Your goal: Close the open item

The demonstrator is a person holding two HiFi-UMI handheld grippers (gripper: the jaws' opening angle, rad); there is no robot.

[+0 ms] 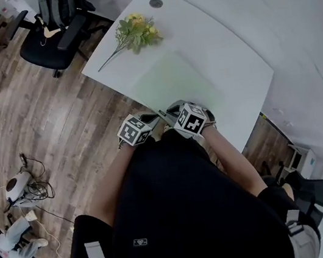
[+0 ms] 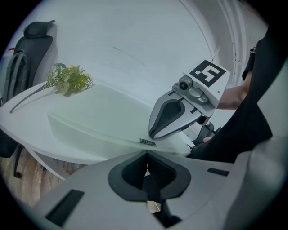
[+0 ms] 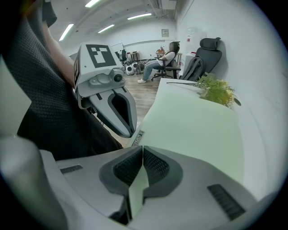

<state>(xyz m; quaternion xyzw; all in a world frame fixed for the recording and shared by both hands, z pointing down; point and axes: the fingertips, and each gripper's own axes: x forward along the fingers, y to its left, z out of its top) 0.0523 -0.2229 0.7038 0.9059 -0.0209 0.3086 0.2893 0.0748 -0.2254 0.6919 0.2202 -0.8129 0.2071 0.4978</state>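
My right gripper (image 3: 142, 152) is closed on a thin flap of the pale green folder (image 3: 193, 130), and a strip of that green shows pinched between its pads. My left gripper (image 2: 146, 156) sits just beside it with its jaws pressed together. Only a small pale sliver shows in their seam, and I cannot tell what it is.

Both grippers are at the near edge of the white table (image 1: 220, 41), close against my body. The folder lies flat in front of them and spreads away from me across the tabletop. A small label (image 3: 137, 137) marks its near corner, right at the table's edge.

The table is bare on both sides of the folder and beyond it. The table's near edge curves, and to my left it drops to a wooden floor (image 1: 56, 125). Its far and right sides run along a white wall (image 1: 294, 3).

A bunch of yellow-and-green artificial flowers (image 1: 138, 32) lies past the folder's far end, well apart from it, with the long stem pointing toward the table's left edge. A round grommet (image 1: 156, 2) sits near the far corner.

A black office chair (image 1: 49, 37) with a backpack on it stands off that corner. Farther out, cables and a small device (image 1: 20, 187) lie on the floor, and a person (image 3: 164, 60) sits in a chair under ceiling strip lights.
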